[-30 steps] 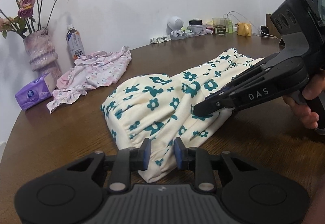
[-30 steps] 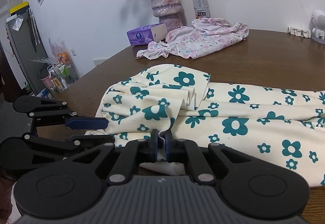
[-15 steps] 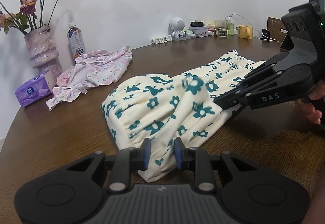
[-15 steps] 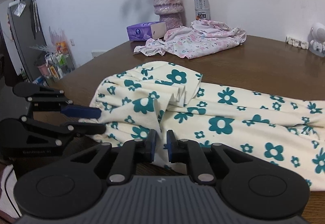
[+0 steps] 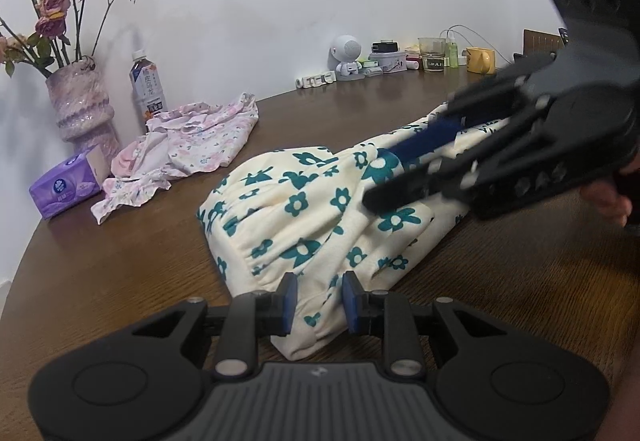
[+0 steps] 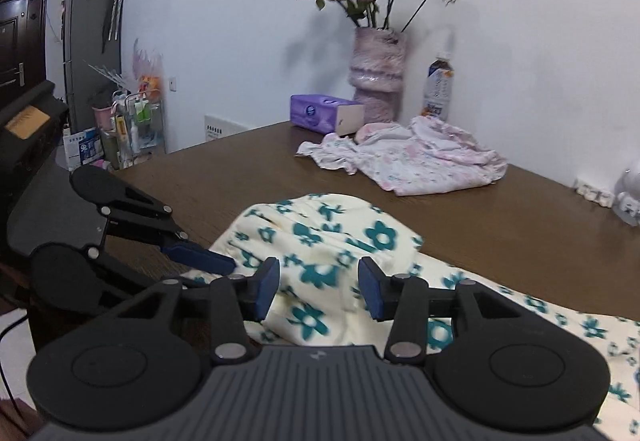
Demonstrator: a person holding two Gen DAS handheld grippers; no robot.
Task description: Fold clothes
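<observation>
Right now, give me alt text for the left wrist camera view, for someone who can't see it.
A cream garment with teal flowers lies on a brown wooden table, its near edge pinched in the left gripper. The right gripper, jaws just opening, hovers over it from the right. Behind lie a pink garment, tissue pack, bottle and vase of roses.

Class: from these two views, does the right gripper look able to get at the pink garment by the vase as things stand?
Probably yes. The right gripper has just opened its jaws and holds nothing, and bare table lies between the floral garment and the pink garment. How far it must reach is unclear.
</observation>
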